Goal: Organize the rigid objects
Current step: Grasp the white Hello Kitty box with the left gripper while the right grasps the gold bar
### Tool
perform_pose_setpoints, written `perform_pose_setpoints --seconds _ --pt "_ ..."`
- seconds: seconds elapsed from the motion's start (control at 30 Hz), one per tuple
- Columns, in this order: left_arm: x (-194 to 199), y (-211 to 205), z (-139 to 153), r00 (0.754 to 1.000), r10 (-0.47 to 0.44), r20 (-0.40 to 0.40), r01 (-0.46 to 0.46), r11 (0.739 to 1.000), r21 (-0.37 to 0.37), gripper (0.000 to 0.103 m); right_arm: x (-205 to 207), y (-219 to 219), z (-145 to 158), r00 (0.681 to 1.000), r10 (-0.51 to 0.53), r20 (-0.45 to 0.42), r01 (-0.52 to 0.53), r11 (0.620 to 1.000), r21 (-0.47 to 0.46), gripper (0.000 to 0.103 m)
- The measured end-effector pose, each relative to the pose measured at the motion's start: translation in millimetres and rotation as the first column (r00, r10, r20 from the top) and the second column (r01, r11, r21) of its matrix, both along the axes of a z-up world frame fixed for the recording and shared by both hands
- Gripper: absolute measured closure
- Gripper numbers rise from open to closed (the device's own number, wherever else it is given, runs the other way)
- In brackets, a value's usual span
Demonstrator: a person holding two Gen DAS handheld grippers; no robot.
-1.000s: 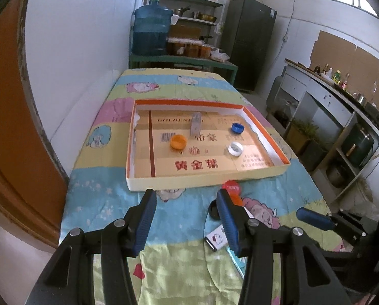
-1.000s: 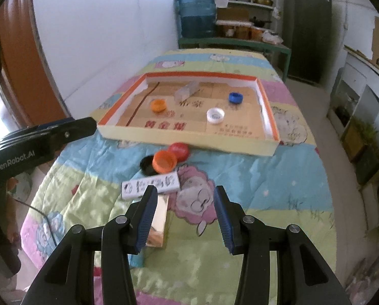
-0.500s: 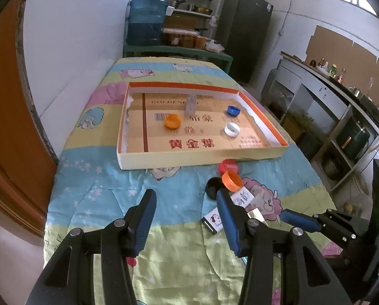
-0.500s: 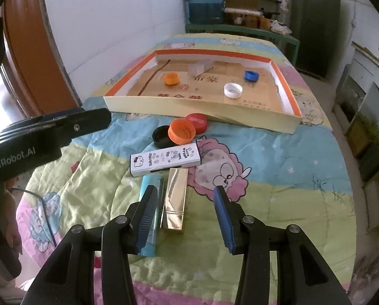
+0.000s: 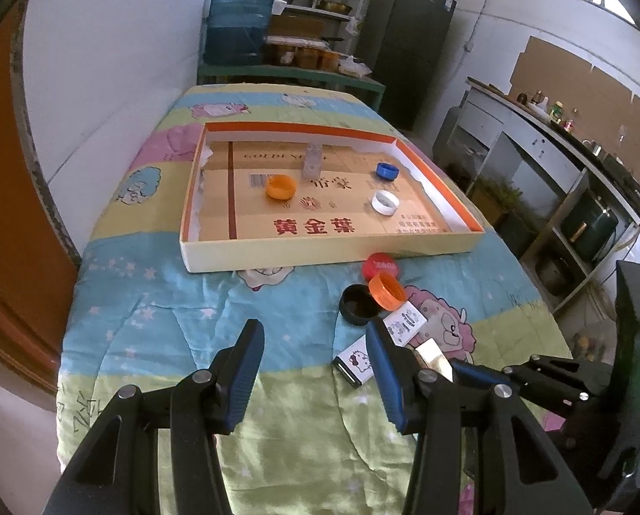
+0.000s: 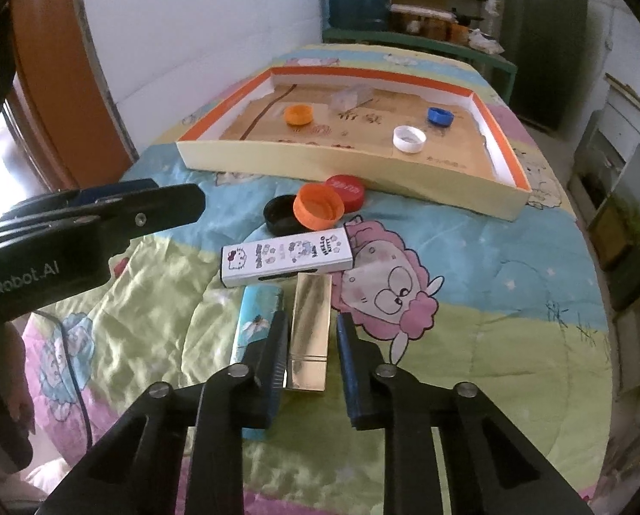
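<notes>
A shallow cardboard tray (image 6: 341, 165) (image 5: 328, 253) holds an orange cap (image 6: 299, 114), a white cap (image 6: 409, 138), a blue cap (image 6: 440, 116) and a clear block (image 6: 350, 97). In front of it lie a red cap (image 6: 346, 189), an orange cap (image 6: 318, 212), a black cap (image 6: 280, 215), a white Hello Kitty box (image 6: 286, 256), a gold box (image 6: 310, 326) and a light blue box (image 6: 255, 317). My right gripper (image 6: 309, 332) is open, its fingers either side of the gold box. My left gripper (image 5: 315, 343) is open and empty above the quilt, left of the boxes.
The table carries a cartoon-print quilt (image 6: 491, 300). A white wall and an orange door (image 5: 2, 214) stand to the left. A water jug (image 5: 238, 25), shelves and a fridge stand beyond the far end. Cabinets line the right side.
Both grippers have pulled back toward the near end. The right gripper has come down over the gold box and its fingers have narrowed around it.
</notes>
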State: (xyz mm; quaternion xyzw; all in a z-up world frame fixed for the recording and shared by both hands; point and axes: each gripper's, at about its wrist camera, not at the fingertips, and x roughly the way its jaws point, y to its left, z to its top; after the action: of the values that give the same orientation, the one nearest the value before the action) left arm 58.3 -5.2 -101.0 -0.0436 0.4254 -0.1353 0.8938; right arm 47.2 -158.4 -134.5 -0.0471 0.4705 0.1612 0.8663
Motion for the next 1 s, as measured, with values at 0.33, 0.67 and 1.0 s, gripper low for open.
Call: perform_pose_setpoints --seconds 0.33,0.67,1.0 --pt "18.9 -28.2 -15.1 0.963 -0.265 -0.051 0.264 0.964 -0.021 0.054 -3.7 -4.4 0.7 1.0 -0.001 0.013 0.001 0.999 -0.034 0.085" --pt "42.0 -54.4 -38.5 0.884 -0.455 -0.106 0.463 0.884 0.064 0.056 -10.9 -39.7 8.5 0.996 -0.091 0.016 0.09 0.996 0.006 0.085" --pt "20.4 -71.7 -41.9 0.836 -0.546 -0.056 0.543 0.807 0.232 0.059 -10.7 -42.2 8.5 0.995 -0.097 0.013 0.097 0.995 0.02 0.085"
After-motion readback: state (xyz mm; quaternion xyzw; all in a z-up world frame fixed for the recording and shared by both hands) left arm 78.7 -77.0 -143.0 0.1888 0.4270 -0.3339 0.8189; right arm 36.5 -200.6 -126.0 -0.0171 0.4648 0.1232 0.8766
